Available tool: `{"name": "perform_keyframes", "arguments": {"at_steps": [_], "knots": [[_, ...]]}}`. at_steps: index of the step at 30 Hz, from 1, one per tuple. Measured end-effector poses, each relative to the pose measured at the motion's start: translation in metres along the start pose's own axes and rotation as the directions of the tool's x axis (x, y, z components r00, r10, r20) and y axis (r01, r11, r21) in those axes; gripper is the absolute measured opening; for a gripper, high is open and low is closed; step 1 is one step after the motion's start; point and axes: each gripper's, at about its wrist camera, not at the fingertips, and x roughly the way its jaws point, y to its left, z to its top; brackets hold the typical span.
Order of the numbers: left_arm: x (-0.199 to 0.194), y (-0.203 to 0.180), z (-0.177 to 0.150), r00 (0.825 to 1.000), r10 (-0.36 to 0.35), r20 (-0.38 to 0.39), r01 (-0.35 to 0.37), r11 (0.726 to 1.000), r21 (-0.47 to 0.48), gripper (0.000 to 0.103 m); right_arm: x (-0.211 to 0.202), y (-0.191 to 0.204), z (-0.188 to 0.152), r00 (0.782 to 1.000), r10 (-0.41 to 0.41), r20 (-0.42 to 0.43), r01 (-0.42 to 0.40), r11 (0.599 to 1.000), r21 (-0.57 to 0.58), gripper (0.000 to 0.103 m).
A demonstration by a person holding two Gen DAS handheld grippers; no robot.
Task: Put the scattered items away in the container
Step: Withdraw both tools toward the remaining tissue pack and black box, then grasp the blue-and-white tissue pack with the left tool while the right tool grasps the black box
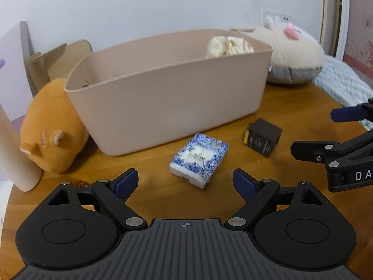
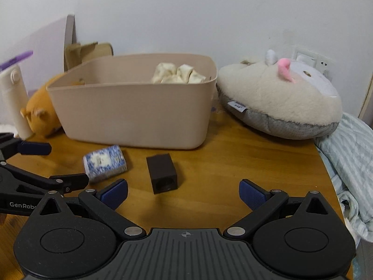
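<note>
- Two grippers, both with fingers spread wide and holding nothing: left gripper (image 1: 185, 182), right gripper (image 2: 183, 193).
- One blue-white patterned packet (image 1: 198, 159), soft and rectangular, lies just ahead of the left fingers, between them.
- One dark brown box (image 2: 163, 173), a hard block, lies ahead of the right fingers, nearer the left one.
- One beige plastic container (image 1: 172, 98) with rounded corners stands beyond both, with one crumpled cream cloth (image 1: 228, 46) inside.
- Two plush toys flank it: orange (image 1: 50, 128), cream (image 2: 279, 102).

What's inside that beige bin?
A crumpled cream cloth sits at the right end of the bin. The front wall hides the bottom, so anything lower down can't be seen.
</note>
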Motion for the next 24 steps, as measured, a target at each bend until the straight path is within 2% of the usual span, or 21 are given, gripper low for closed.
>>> {"name": "perform_keyframes", "arguments": {"at_steps": [13, 24], "knots": [[0.036, 0.008, 0.0, 0.999, -0.013, -0.045, 0.012, 1.0, -0.021, 0.09, 0.032, 0.002, 0.001, 0.999, -0.006, -0.052, 0.005, 1.0, -0.021, 0.103], [0.058, 0.017, 0.009, 0.999, -0.043, -0.024, 0.041, 0.996, -0.077, 0.09, 0.056, 0.005, 0.01, 0.998, -0.01, -0.064, 0.008, 0.999, -0.035, 0.102]]}}
